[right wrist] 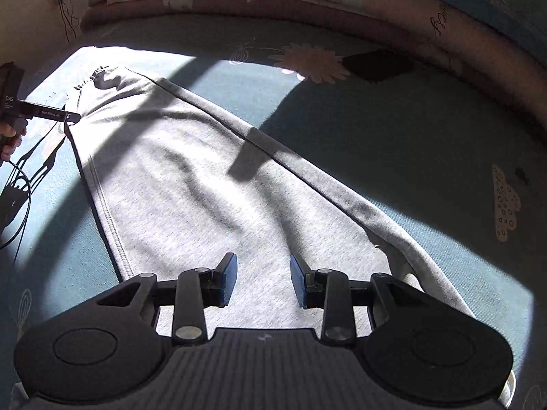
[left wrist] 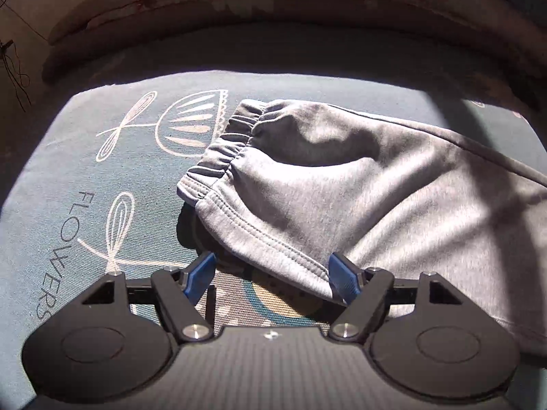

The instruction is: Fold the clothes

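Grey sweatpants lie flat on the blue printed bedsheet, left gripper spread wide at their stitched edge, right gripper parted above them.

Trousers lie on the bedsheet, pillows behind.

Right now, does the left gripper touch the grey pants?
Cannot tell. In the left wrist view the open left gripper straddles the pants' hem, which overlaps one pad; contact is unclear.
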Demonstrator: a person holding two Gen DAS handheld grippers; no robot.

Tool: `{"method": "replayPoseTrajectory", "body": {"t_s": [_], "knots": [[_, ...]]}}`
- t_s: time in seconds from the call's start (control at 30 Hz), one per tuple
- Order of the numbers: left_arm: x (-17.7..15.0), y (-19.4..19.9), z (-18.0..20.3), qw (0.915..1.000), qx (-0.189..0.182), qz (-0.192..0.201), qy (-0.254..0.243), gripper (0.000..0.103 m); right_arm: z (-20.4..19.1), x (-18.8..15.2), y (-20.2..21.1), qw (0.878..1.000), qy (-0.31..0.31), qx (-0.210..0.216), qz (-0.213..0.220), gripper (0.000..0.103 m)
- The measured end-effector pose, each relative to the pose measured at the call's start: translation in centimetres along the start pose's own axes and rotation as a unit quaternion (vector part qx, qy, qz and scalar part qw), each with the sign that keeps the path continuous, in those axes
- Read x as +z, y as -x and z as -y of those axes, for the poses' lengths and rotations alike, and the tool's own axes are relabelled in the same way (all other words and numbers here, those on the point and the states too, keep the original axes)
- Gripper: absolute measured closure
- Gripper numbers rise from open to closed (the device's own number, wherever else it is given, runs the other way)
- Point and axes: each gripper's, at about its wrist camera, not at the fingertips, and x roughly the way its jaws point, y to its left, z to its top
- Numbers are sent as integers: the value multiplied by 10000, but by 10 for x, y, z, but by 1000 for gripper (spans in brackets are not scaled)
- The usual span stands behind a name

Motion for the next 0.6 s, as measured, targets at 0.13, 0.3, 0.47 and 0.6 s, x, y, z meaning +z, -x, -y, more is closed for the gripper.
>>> {"method": "replayPoseTrajectory", "body": {"t_s": [0.13, 0.3, 0.47, 0.6], "knots": [[18, 13, 41, 9953, -671, 566, -405, 32, 11, -10, 10, 9992, -403, -40, 50, 62], [0, -2, 104, 9882, -912, 344, -1180, 31, 26, -34, 24, 9972, -718, -207, -42, 61], [-19, 2, 75, 9912, -656, 137, -1142, 23, 42, -58, 39, 9939, -1031, -375, -134, 61], [-10, 20, 63, 9951, -289, -94, -938, 31, 54, -77, 50, 9902, -1282, -509, -207, 59]]}}
